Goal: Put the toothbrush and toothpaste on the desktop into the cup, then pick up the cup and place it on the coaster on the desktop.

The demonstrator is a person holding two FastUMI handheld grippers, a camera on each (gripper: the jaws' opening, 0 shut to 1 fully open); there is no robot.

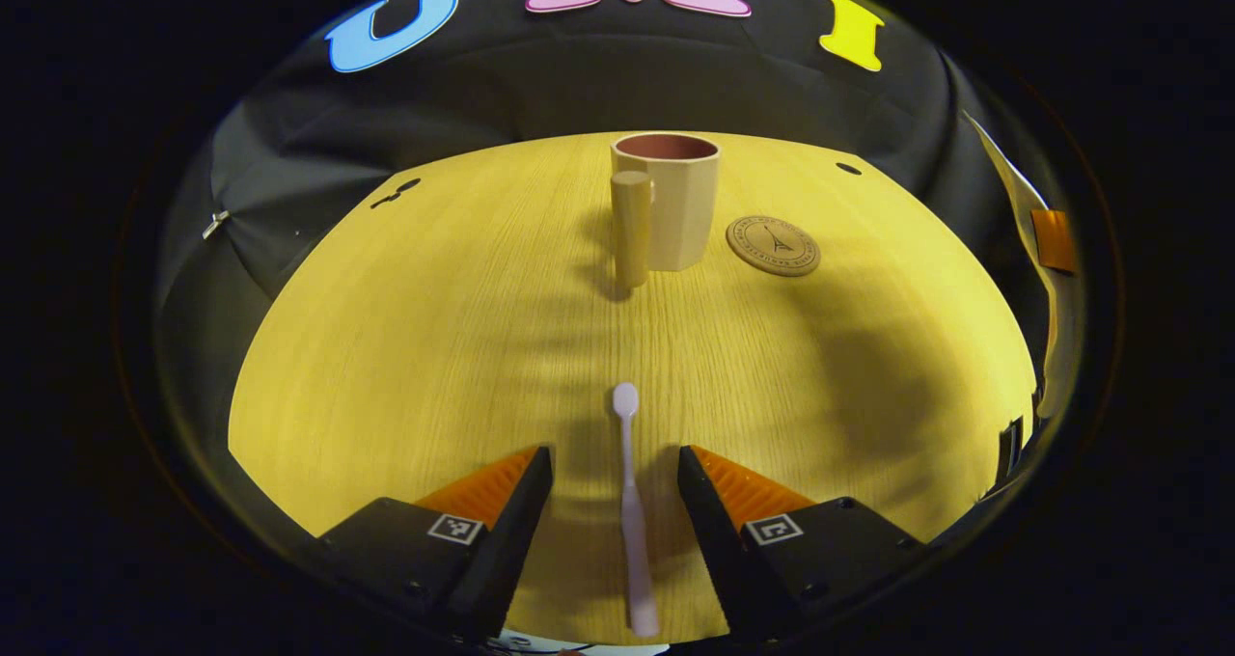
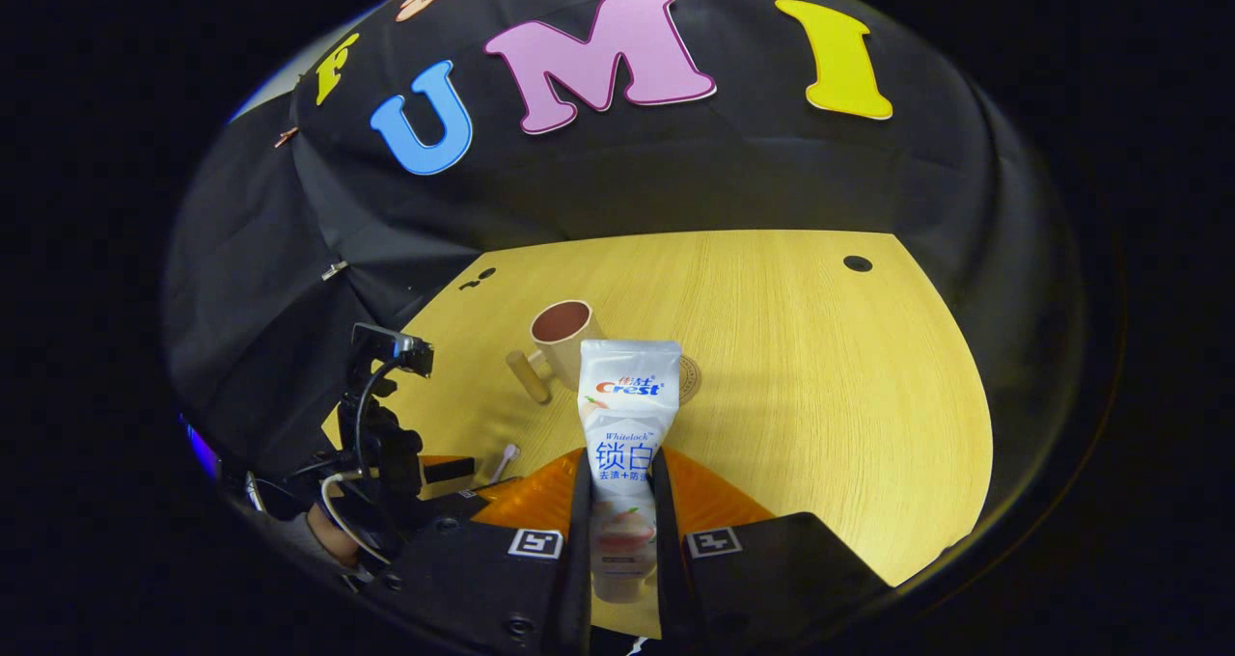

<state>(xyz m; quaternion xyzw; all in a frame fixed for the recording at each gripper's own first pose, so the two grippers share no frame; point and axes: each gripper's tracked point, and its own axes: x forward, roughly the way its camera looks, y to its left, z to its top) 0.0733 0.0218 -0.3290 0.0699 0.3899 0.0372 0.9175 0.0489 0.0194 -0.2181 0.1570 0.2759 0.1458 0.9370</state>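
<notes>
Toothbrush [image 1: 630, 502] lay flat on the bench [image 1: 415, 347], head pointing toward the cup, handle running back between my left gripper's [image 1: 615, 487] fingers. Those fingers stood wide, one on each side of the handle and apart from it. I judged it light, stiff and thin, and likely to roll or skid on the smooth wood grain; the mid-handle, where it thickened slightly, looked the best place to pinch, with the fingers brought low to the bench.

Toothpaste [image 2: 627, 415] was already off the bench, pinched upright in my right gripper [image 2: 622, 502], both fingers pressed on its lower half near the cap end. I took it for a soft tube that would dent under pressure and might flop at the crimped top; the firmer end near the cap seemed the safer hold.

Cup [image 1: 675, 198] stood upright farther back, open and seemingly with nothing in it, its thick handle [image 1: 632, 227] facing me in the left gripper view. It looked rigid and light, and might tip if bumped at the rim. Coaster [image 1: 773, 245] lay flat just beside it, not touching. In the right gripper view the left gripper and a hand [image 2: 333, 535] holding it sat low over the bench edge.
</notes>
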